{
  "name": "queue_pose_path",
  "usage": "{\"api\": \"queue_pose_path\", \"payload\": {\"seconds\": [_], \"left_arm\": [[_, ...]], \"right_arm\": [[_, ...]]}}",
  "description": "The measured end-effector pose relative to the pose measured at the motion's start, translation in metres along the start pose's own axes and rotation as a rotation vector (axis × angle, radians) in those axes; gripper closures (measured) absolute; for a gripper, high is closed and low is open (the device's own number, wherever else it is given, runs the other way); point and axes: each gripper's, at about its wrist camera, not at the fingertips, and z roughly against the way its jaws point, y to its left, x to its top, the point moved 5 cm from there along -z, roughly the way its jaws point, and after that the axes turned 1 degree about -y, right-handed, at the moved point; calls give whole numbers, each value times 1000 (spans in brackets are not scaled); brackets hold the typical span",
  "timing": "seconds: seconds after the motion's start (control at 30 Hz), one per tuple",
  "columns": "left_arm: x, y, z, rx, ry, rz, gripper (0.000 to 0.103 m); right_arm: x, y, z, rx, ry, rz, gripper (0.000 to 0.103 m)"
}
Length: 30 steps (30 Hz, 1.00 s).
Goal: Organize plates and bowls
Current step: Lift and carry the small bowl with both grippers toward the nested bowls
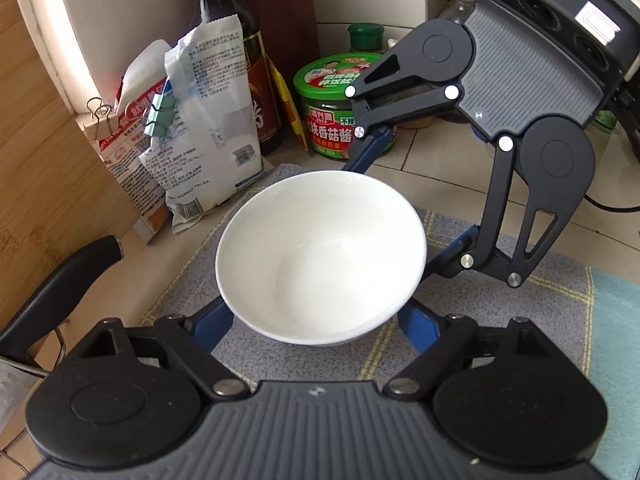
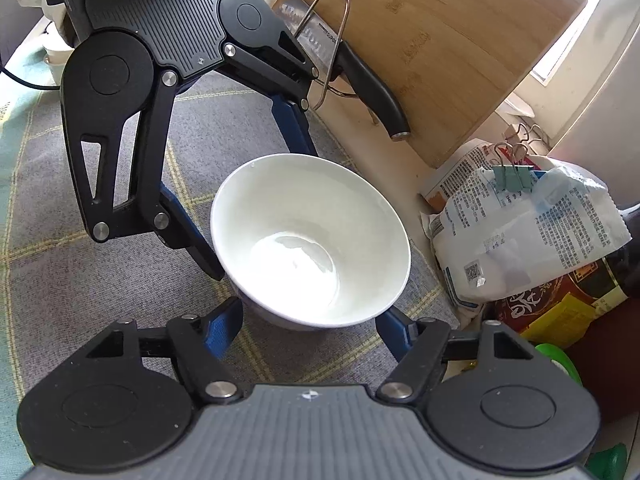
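Only one white bowl (image 1: pixel 320 256) shows, standing upright on the grey checked cloth (image 1: pixel 520 280) that covers this end of the desk (image 1: pixel 448 152). No plate and no stack shows in either view, so my judgement is that the sorting is at an early or middle step: this bowl is gripped but not yet put anywhere, and where it should go I cannot tell.

Taking the bowl as the mark and going left to right in the left wrist view: the knife (image 1: pixel 60 280) and bamboo board (image 1: pixel 36 160) lie to its left, the clipped bags (image 1: pixel 192 128) and dark sauce bottle (image 1: pixel 236 40) behind it, the green-lidded jar (image 1: pixel 332 112) behind and to the right.

The left claw (image 1: pixel 320 320) is clamped on the bowl's near side, one blue finger against each flank below the rim. The right claw (image 1: pixel 404 200) comes in from the right and is likewise clamped on the bowl, one finger at its far rim and one at its right flank. So both claws hold the bowl between them, from neighbouring sides.
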Motion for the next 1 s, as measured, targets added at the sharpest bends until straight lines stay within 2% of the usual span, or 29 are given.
{"api": "queue_pose_path", "payload": {"seconds": [0.57,1.0], "left_arm": [[-11,-44,69,55,17,59,15],[-59,-55,143,107,22,114,15]], "right_arm": [[27,54,63,21,-38,67,26],[84,119,75,31,-54,134,26]]}}
